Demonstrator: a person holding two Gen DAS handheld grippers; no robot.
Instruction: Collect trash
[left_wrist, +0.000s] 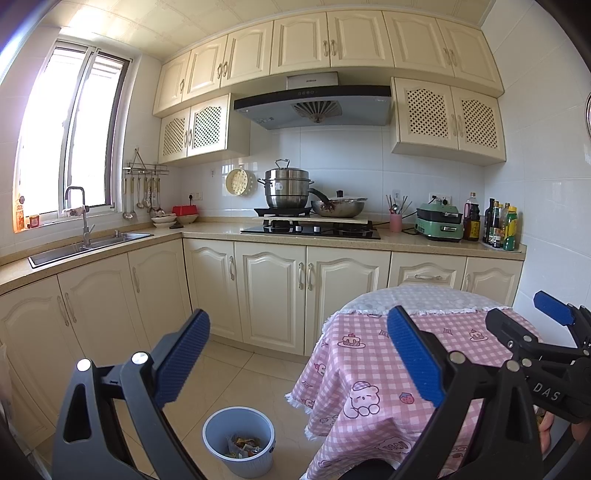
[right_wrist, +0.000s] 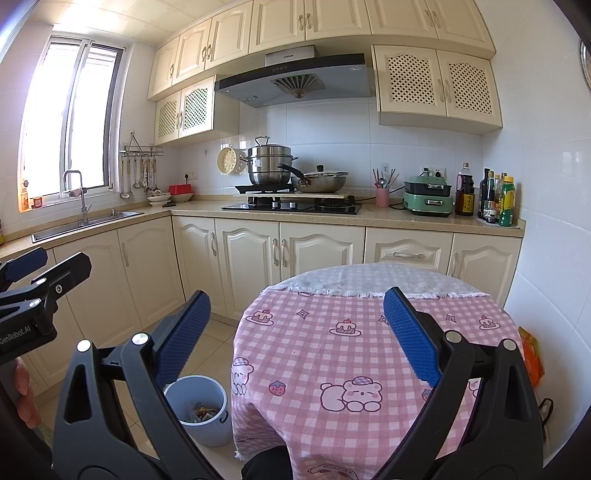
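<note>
A pale blue trash bin (left_wrist: 239, 441) stands on the tiled floor left of the round table and holds several crumpled wrappers (left_wrist: 243, 446). It also shows in the right wrist view (right_wrist: 197, 408). The table has a pink checked cloth (right_wrist: 332, 343). An orange wrapper (right_wrist: 532, 356) lies at the table's right edge by the wall. My left gripper (left_wrist: 299, 325) is open and empty, above the floor and the bin. My right gripper (right_wrist: 297, 310) is open and empty, over the table's near left part. The right gripper also shows in the left wrist view (left_wrist: 517, 317).
Cream kitchen cabinets (left_wrist: 273, 291) run along the back and left. The counter carries a sink (left_wrist: 88, 247), a hob with pots (left_wrist: 310, 229), a green cooker (left_wrist: 439, 223) and bottles (left_wrist: 498, 229). A white tiled wall (right_wrist: 546, 258) stands right of the table.
</note>
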